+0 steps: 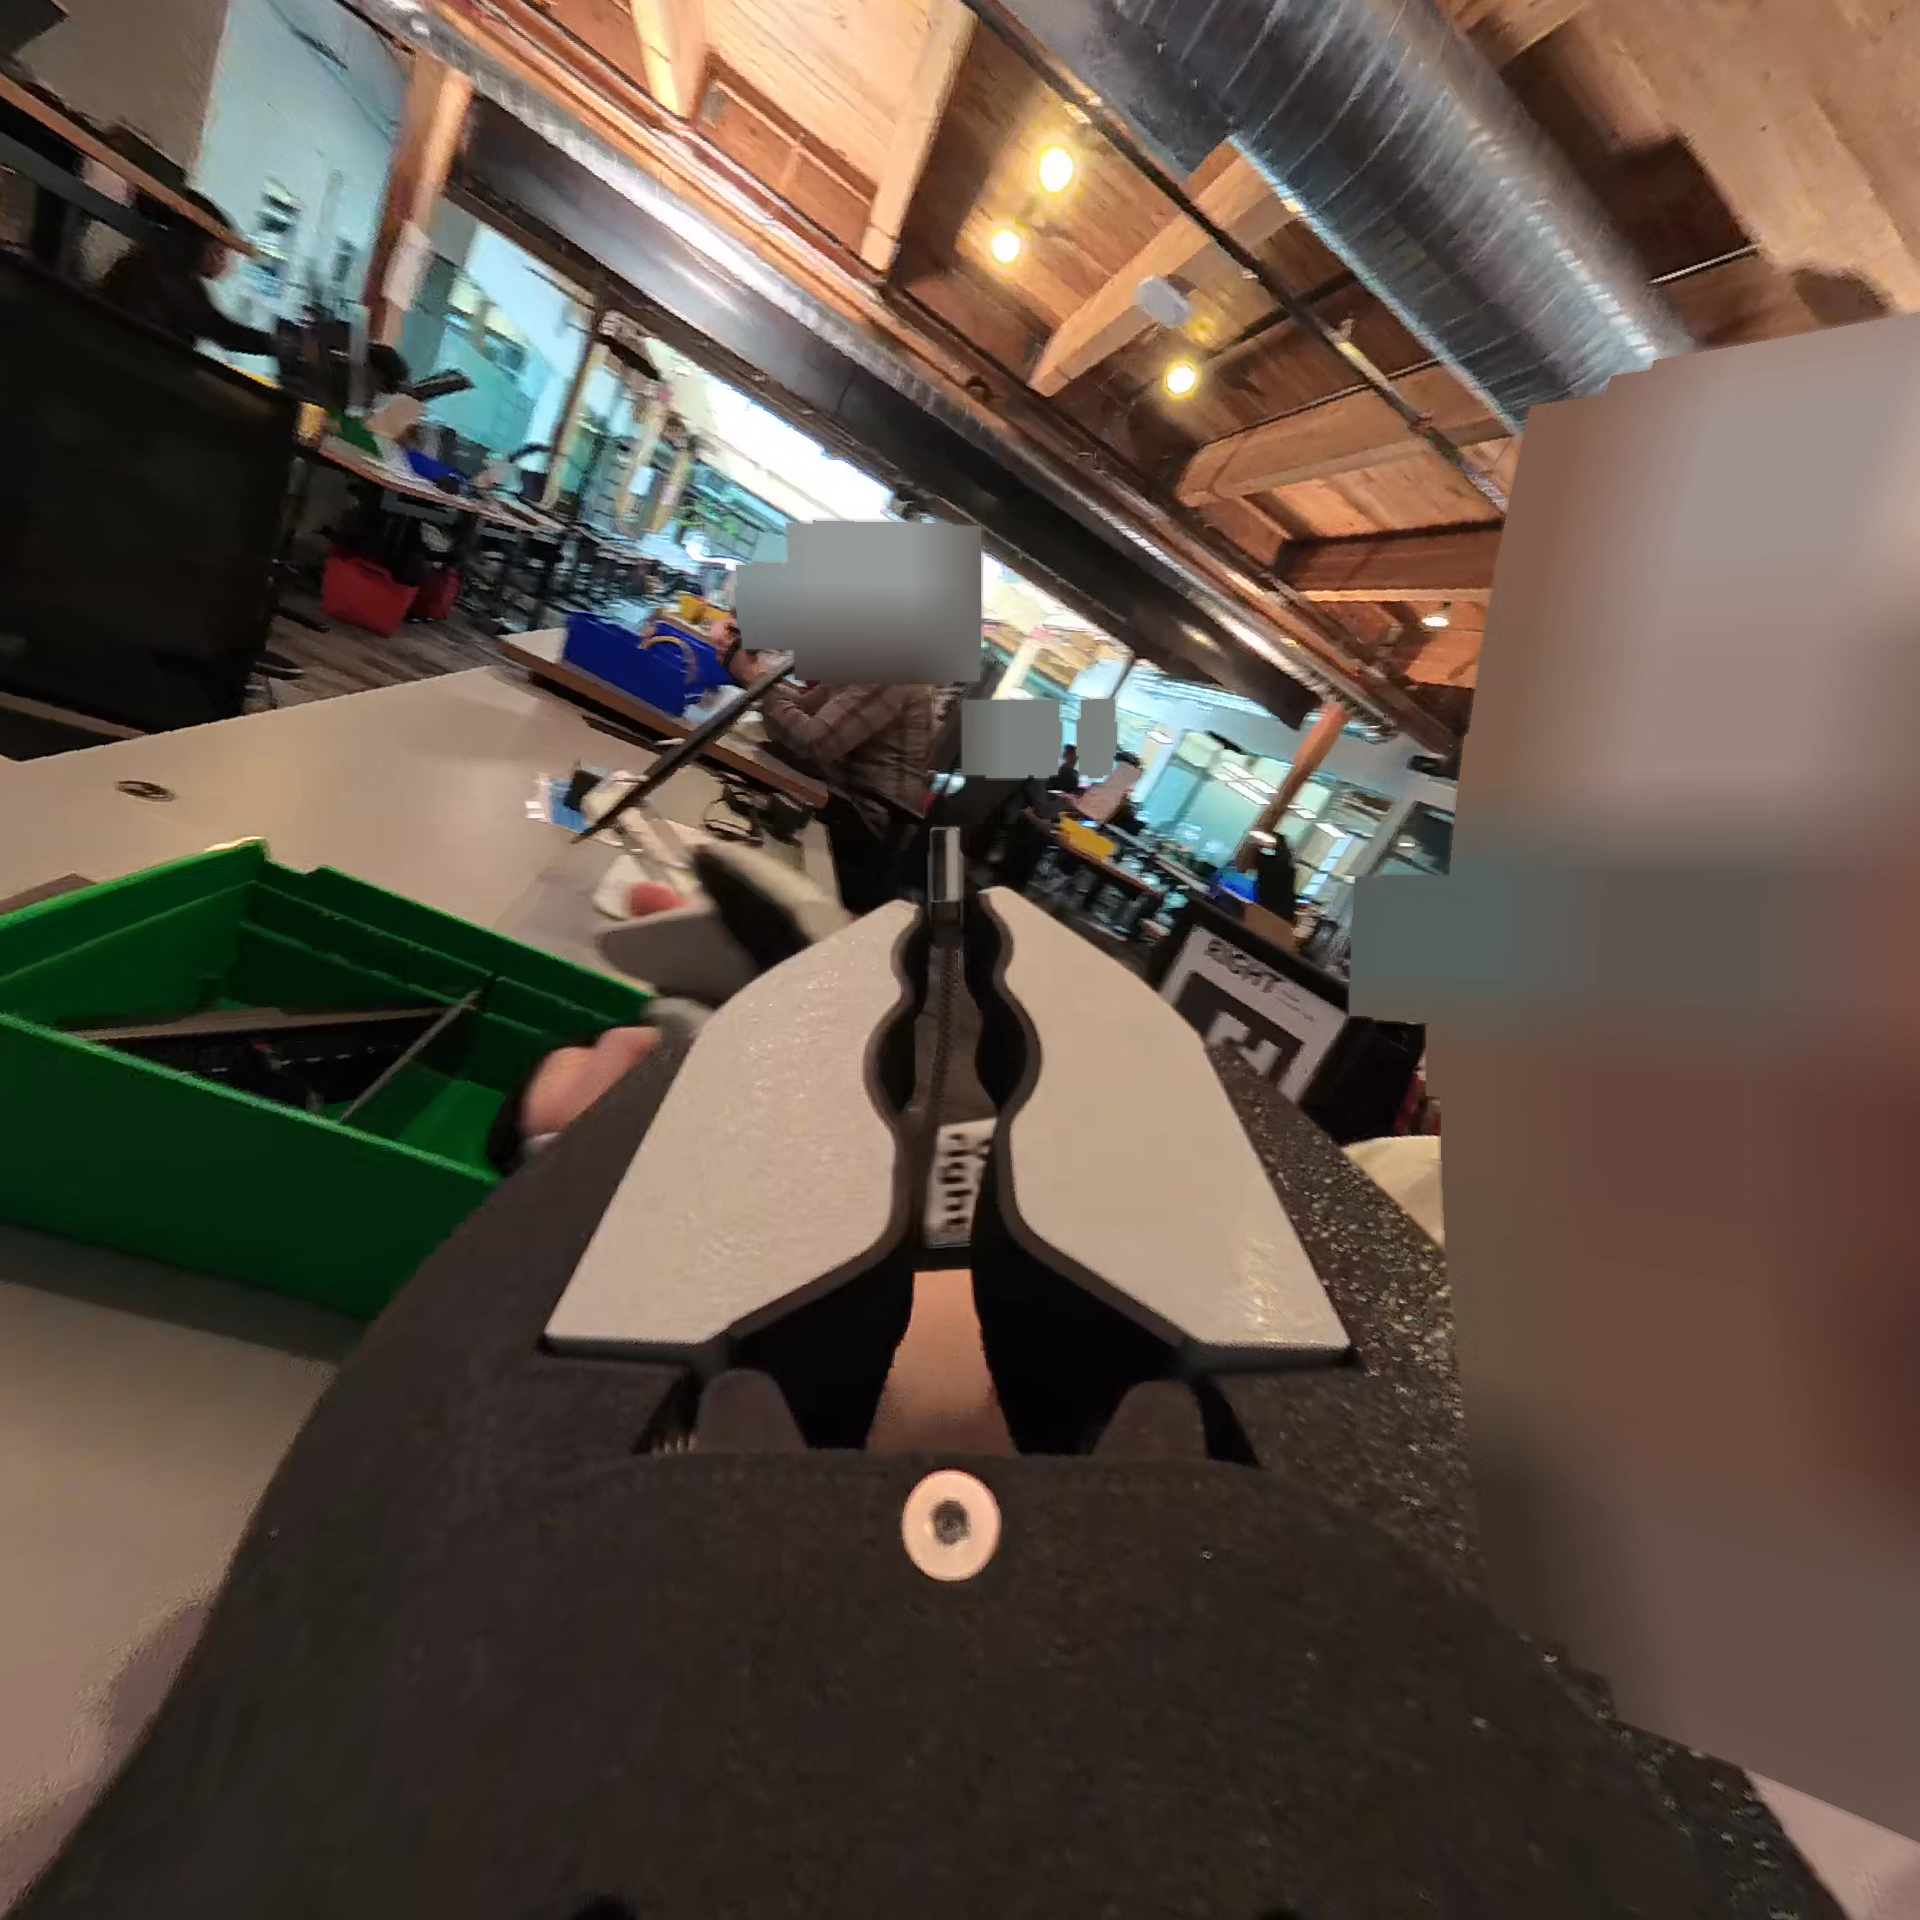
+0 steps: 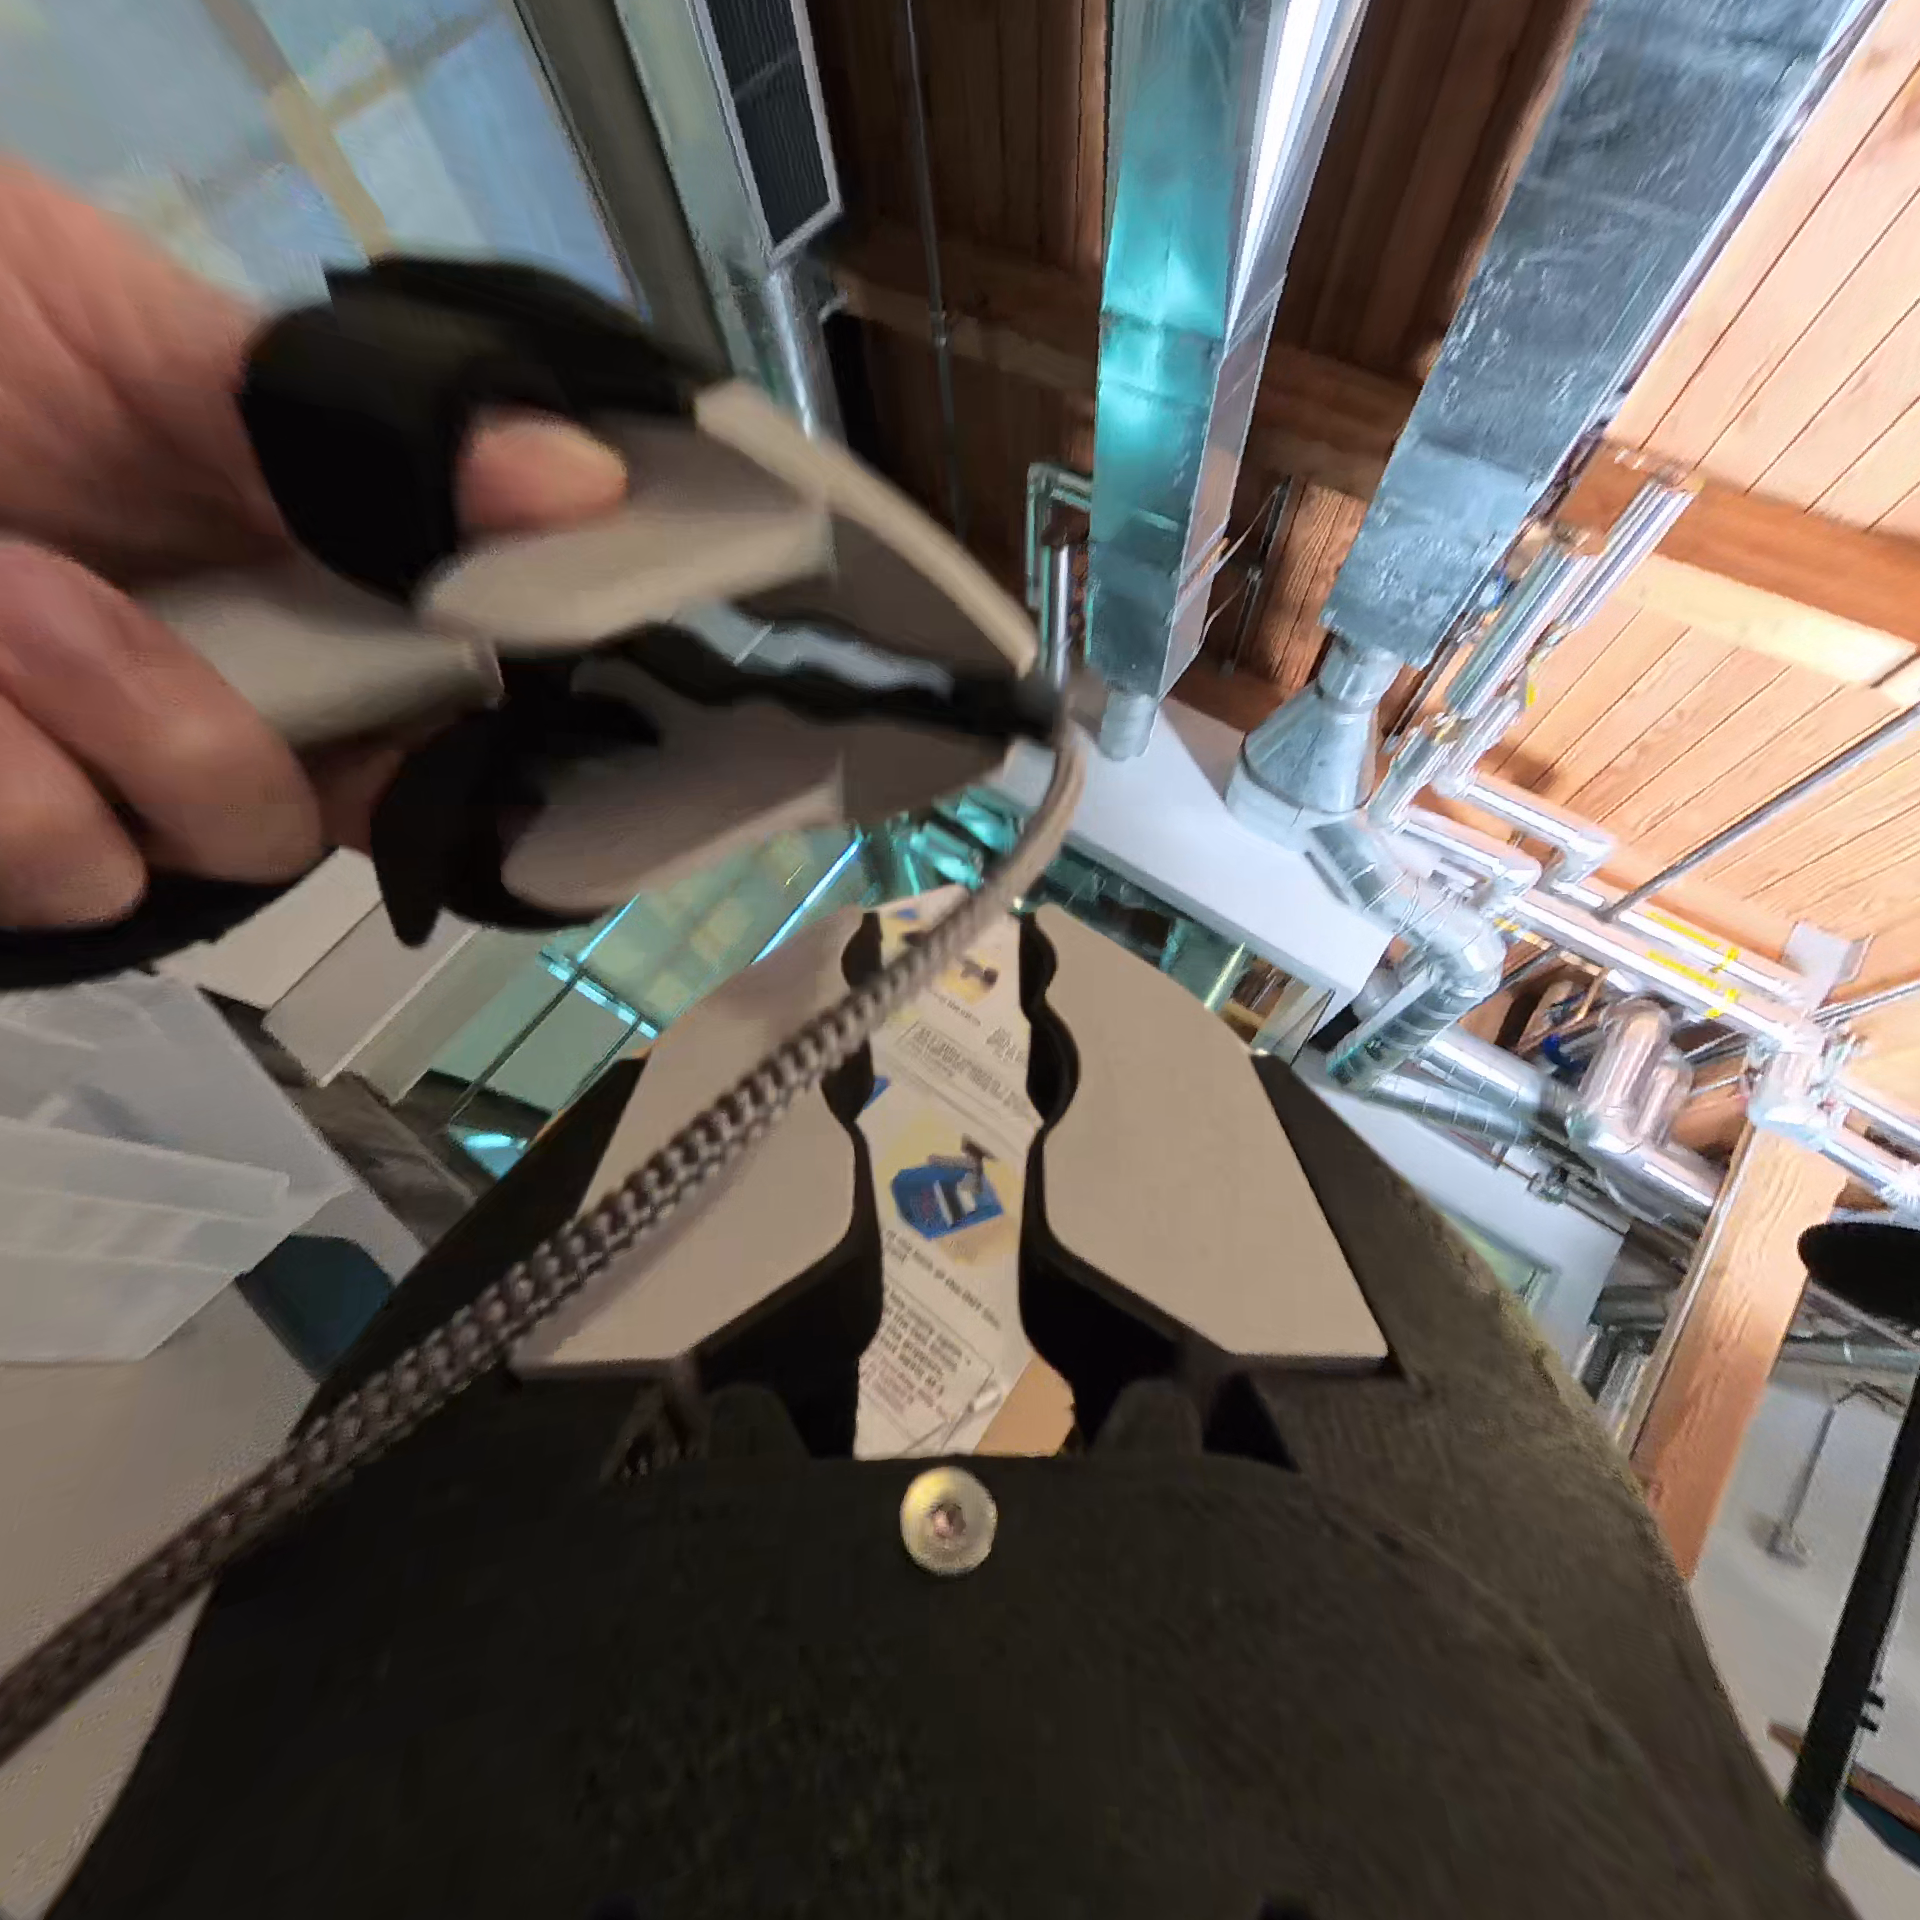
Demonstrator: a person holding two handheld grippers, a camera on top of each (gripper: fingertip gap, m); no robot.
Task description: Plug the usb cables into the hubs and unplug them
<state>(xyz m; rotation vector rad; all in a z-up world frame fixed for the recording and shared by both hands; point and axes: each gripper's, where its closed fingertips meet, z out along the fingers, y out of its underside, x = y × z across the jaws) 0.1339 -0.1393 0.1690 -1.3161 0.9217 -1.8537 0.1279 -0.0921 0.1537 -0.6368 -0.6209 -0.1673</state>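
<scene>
My left gripper (image 1: 948,914) is shut on a dark braided USB cable (image 1: 940,1049). The cable's metal plug (image 1: 943,868) sticks out past the fingertips, raised above the table. In the right wrist view the left gripper (image 2: 1023,707) is blurred at upper left, held by a hand (image 2: 125,582). The cable (image 2: 623,1216) runs from its tip down over the left finger of my right gripper (image 2: 940,935), which is open, holds nothing and points up towards the ceiling. No hub can be made out.
A green compartment tray (image 1: 156,1143) with dark items in it stands on the grey table (image 1: 343,758) to the left. A person stands beyond the table's far edge. Clear plastic bins (image 2: 125,1174) lie low on the left. The gap from one gripper's tips to the other's is roughly 5 cm.
</scene>
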